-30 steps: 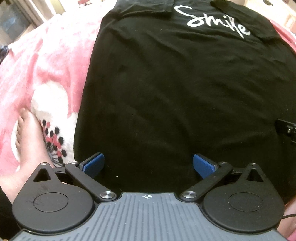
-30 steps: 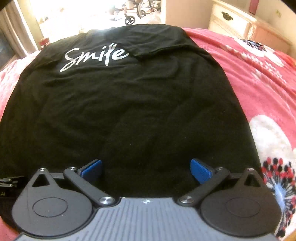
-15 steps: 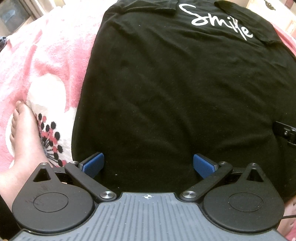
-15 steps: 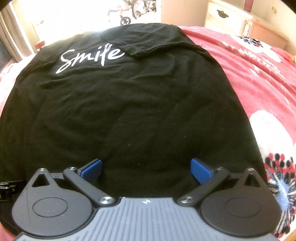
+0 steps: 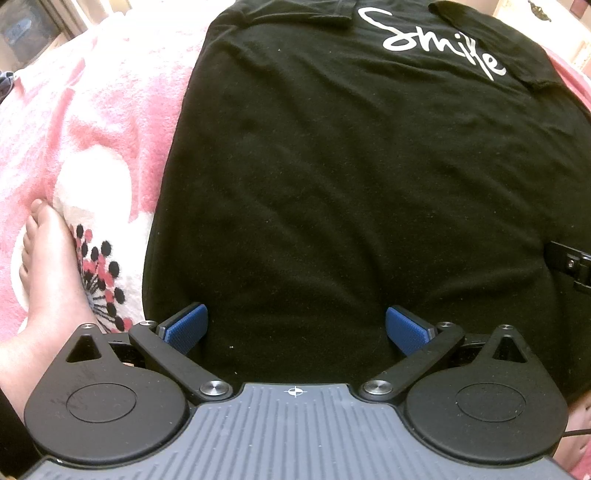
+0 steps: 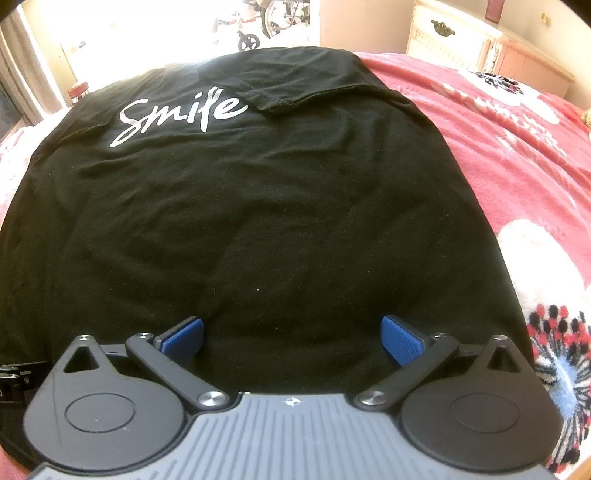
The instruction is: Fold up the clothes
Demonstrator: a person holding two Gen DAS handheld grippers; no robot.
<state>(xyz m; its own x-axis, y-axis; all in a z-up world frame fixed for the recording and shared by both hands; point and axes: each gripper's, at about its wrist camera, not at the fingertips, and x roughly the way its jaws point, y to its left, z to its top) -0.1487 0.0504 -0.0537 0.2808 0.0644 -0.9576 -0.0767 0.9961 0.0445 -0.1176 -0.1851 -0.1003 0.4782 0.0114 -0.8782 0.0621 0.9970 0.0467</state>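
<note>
Black knit T-shirt [image 5: 351, 177] lies flat on a fleecy pink floral blanket [image 5: 92, 122], sleeves folded in over the script "Smile" print [image 6: 181, 114]. Left gripper [image 5: 295, 330] and right gripper [image 6: 291, 334]: ribbed blue jaws wide, holding nothing, above the hem.

Hidden and cut-off parts of the scene

The near hem of the black cotton T-shirt with white "Smile" lettering [image 5: 332, 184] is covered by the gripper bodies in both views. Only a black edge piece of the right gripper [image 5: 570, 260] is seen at the frame border. The bare foot [image 5: 48, 273] is cut off at the ankle. The window area [image 6: 147, 33] is washed out by glare.
</note>
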